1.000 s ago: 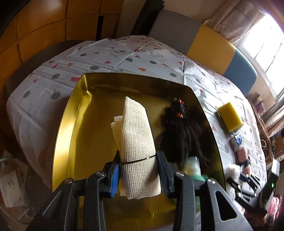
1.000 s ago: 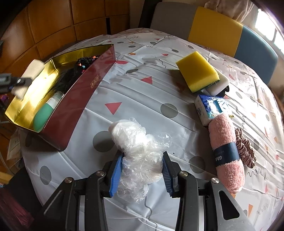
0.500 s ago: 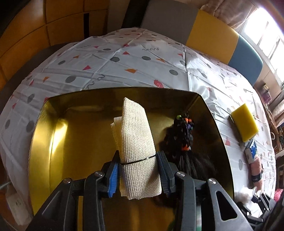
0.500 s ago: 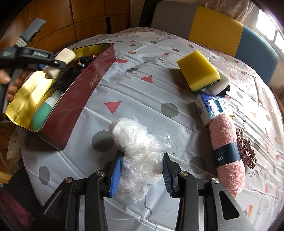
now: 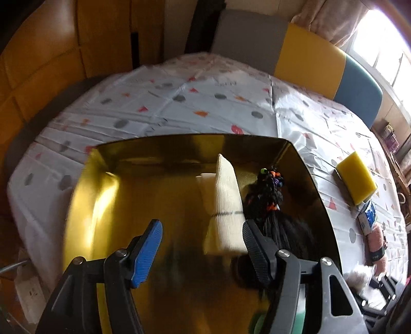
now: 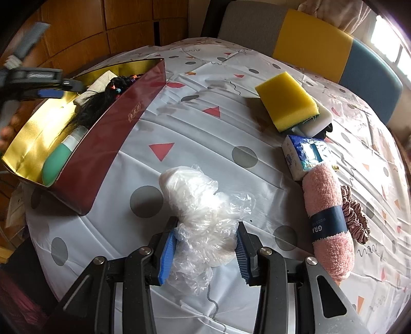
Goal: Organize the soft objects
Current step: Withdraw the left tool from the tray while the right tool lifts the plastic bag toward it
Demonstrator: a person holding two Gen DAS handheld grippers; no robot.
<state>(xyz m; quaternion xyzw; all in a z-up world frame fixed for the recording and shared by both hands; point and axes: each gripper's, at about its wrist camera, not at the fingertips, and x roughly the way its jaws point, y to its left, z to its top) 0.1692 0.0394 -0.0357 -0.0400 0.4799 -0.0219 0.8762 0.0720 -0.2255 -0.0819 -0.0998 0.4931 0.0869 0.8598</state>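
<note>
Left gripper (image 5: 201,237): spread, over box (image 5: 102,185); cloth roll (image 5: 226,205) lies inside.
Right gripper (image 6: 205,246): pinching plastic bag (image 6: 203,210) on surface.
Done: cloth, hairpiece (image 5: 269,195), bottle (image 6: 61,159) boxed.
Left: bag, sponge (image 6: 287,102), tissues (image 6: 305,154), towel (image 6: 326,218), scrunchie (image 6: 357,218).

Round table (image 6: 195,144) covered in white cloth printed with grey dots and red/orange triangles, straight ahead of the claw. Far side: chair back (image 6: 310,38) in grey, yellow, blue panels (one chair or several, can't tell). Wood panel wall (image 5: 51,51) ahead-left, orange-brown. Bright window (image 5: 385,48) ahead-right, blown out, pale curtain (image 5: 331,23) beside it. Daylight from that side.
</note>
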